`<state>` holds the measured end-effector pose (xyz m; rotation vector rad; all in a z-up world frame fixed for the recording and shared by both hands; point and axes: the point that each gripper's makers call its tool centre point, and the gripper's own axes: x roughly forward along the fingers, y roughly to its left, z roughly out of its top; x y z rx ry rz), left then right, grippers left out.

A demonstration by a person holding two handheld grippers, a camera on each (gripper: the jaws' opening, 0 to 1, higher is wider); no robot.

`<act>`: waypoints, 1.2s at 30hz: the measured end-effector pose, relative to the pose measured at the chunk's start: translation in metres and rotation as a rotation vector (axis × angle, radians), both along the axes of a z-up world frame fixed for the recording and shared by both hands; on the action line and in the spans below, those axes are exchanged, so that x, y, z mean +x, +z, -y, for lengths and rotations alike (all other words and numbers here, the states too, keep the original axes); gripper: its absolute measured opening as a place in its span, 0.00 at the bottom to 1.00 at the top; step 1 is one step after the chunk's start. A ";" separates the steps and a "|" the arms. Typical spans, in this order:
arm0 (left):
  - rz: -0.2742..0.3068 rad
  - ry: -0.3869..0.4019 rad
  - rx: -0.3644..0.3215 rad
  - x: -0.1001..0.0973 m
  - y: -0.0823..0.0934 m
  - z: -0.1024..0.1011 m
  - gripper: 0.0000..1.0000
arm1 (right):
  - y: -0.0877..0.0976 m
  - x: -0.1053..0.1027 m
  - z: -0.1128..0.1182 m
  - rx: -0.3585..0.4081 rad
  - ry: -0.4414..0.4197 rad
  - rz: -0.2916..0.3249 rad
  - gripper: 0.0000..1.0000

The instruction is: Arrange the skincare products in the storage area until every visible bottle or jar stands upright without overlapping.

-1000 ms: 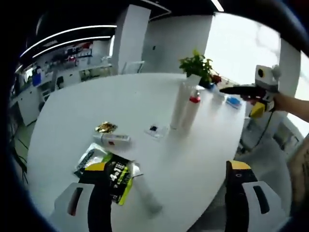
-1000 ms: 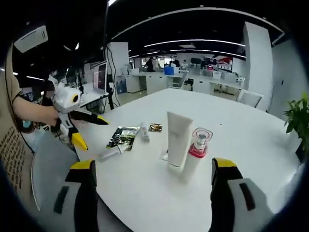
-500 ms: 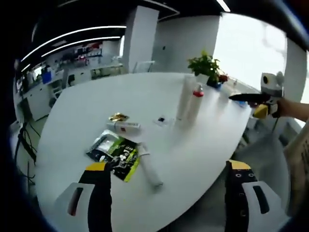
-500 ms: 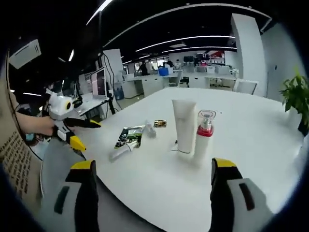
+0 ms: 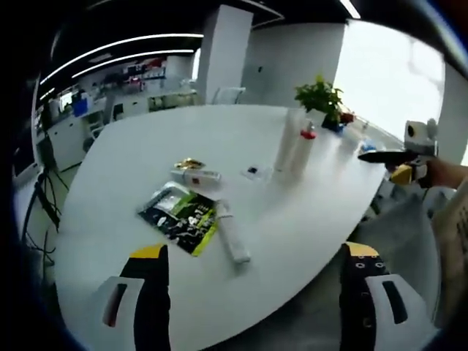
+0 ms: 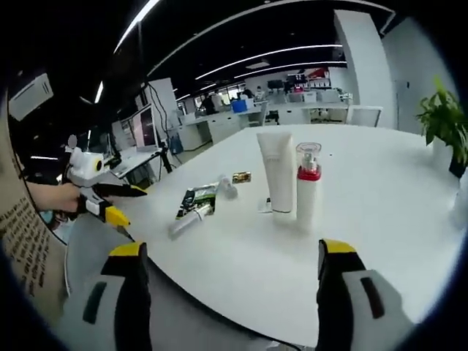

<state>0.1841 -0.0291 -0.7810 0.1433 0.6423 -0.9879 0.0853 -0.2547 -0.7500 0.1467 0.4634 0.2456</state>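
Both grippers hang off the table's edge, jaws spread wide and empty. Ahead of the right gripper (image 6: pixel 230 292) stand the white tube (image 6: pixel 277 170) and pump bottle (image 6: pixel 308 187); ahead of the left gripper (image 5: pixel 256 296) lie a green sachet (image 5: pixel 180 216) and a fallen tube (image 5: pixel 232 235).

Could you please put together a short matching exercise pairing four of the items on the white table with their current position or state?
Things:
1. white tube
2. pump bottle
3. green-and-black sachet
4. slim white tube

States:
A. lying on its side beside the sachet
B. lying flat on the table
C. standing upright, red collar
D. standing upright on its cap, plain white

Pairs: 1-D, 2-C, 3-B, 4-A
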 end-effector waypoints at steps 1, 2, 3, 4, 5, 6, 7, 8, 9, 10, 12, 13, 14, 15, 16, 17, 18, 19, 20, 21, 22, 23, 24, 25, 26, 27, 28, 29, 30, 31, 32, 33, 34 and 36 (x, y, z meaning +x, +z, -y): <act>0.001 0.000 0.002 0.000 0.000 0.000 0.95 | 0.000 0.000 0.000 0.000 0.000 0.000 0.96; 0.001 0.000 0.002 0.001 0.000 0.001 0.95 | 0.000 0.001 0.000 0.001 0.001 0.001 0.96; 0.000 0.000 0.000 0.000 0.000 0.002 0.95 | 0.000 0.001 0.000 0.001 0.002 0.001 0.96; -0.002 -0.002 -0.001 0.000 0.000 0.002 0.95 | 0.000 0.001 -0.001 0.002 0.003 0.004 0.96; -0.001 -0.003 0.001 0.000 -0.001 0.003 0.95 | 0.001 0.002 -0.001 0.005 0.002 0.006 0.96; -0.001 -0.005 0.004 0.000 -0.001 0.004 0.95 | 0.001 0.002 -0.001 0.006 0.001 0.007 0.96; -0.002 -0.007 0.006 -0.001 -0.002 0.004 0.95 | 0.001 0.002 -0.001 0.006 0.001 0.007 0.96; -0.003 -0.009 0.008 -0.001 -0.003 0.004 0.95 | 0.000 0.002 0.000 0.006 0.000 0.007 0.95; -0.004 -0.010 0.011 0.000 -0.003 0.005 0.95 | 0.000 0.002 0.000 0.007 0.000 0.008 0.95; -0.004 -0.010 0.013 0.000 -0.003 0.005 0.95 | 0.000 0.003 0.001 0.009 -0.002 0.009 0.95; -0.006 -0.011 0.014 0.002 -0.003 0.008 0.95 | 0.000 0.002 0.002 0.011 -0.004 0.008 0.95; -0.007 -0.013 0.016 0.002 -0.004 0.009 0.94 | -0.001 0.002 0.002 0.012 -0.005 0.006 0.95; -0.008 -0.017 0.022 0.003 -0.004 0.011 0.94 | -0.001 0.002 0.002 0.013 -0.005 0.004 0.94; -0.009 -0.019 0.028 0.004 -0.005 0.012 0.94 | -0.002 0.002 0.002 0.016 -0.006 0.002 0.94; -0.010 -0.019 0.037 0.005 -0.006 0.014 0.93 | -0.003 0.002 0.002 0.017 -0.007 0.001 0.94; -0.013 -0.018 0.043 0.006 -0.007 0.015 0.92 | -0.004 0.002 0.003 0.019 -0.009 0.001 0.94; -0.022 -0.015 0.058 0.007 -0.009 0.016 0.90 | -0.004 0.002 0.003 0.020 -0.010 0.001 0.94; -0.028 -0.015 0.065 0.008 -0.011 0.018 0.89 | -0.005 0.003 0.004 0.021 -0.012 0.000 0.94; -0.035 -0.012 0.081 0.009 -0.014 0.019 0.87 | -0.005 0.003 0.004 0.021 -0.013 0.000 0.94; -0.038 -0.010 0.096 0.011 -0.017 0.019 0.85 | -0.005 0.003 0.006 0.023 -0.017 0.000 0.93; -0.040 -0.010 0.106 0.012 -0.019 0.020 0.83 | -0.006 0.003 0.007 0.025 -0.020 -0.001 0.93; -0.054 -0.007 0.121 0.014 -0.023 0.020 0.82 | -0.006 0.004 0.009 0.025 -0.024 -0.001 0.93; -0.062 -0.006 0.126 0.015 -0.025 0.022 0.82 | -0.006 0.004 0.010 0.025 -0.027 -0.001 0.93; -0.068 -0.003 0.134 0.017 -0.027 0.023 0.81 | -0.006 0.004 0.011 0.026 -0.030 0.000 0.93; -0.070 -0.002 0.141 0.018 -0.029 0.024 0.81 | -0.006 0.005 0.012 0.028 -0.035 -0.001 0.93; -0.073 -0.003 0.149 0.019 -0.031 0.025 0.81 | -0.007 0.005 0.013 0.028 -0.037 -0.002 0.93; -0.077 -0.004 0.157 0.019 -0.033 0.025 0.80 | -0.007 0.005 0.015 0.029 -0.041 -0.003 0.93; -0.088 -0.006 0.172 0.020 -0.036 0.026 0.78 | -0.008 0.005 0.017 0.030 -0.046 -0.004 0.92; -0.094 -0.006 0.182 0.020 -0.039 0.026 0.77 | -0.009 0.005 0.018 0.033 -0.052 -0.005 0.92; -0.100 -0.011 0.193 0.021 -0.042 0.028 0.76 | -0.009 0.005 0.019 0.034 -0.056 -0.006 0.92; -0.106 -0.015 0.202 0.021 -0.044 0.028 0.75 | -0.011 0.005 0.020 0.037 -0.062 -0.006 0.92; -0.114 -0.020 0.212 0.022 -0.047 0.030 0.75 | -0.011 0.005 0.020 0.038 -0.065 -0.007 0.92; -0.121 -0.024 0.219 0.022 -0.049 0.031 0.74 | -0.012 0.004 0.021 0.037 -0.069 -0.009 0.92; -0.133 -0.036 0.247 0.022 -0.055 0.032 0.72 | -0.014 0.004 0.021 0.039 -0.073 -0.012 0.92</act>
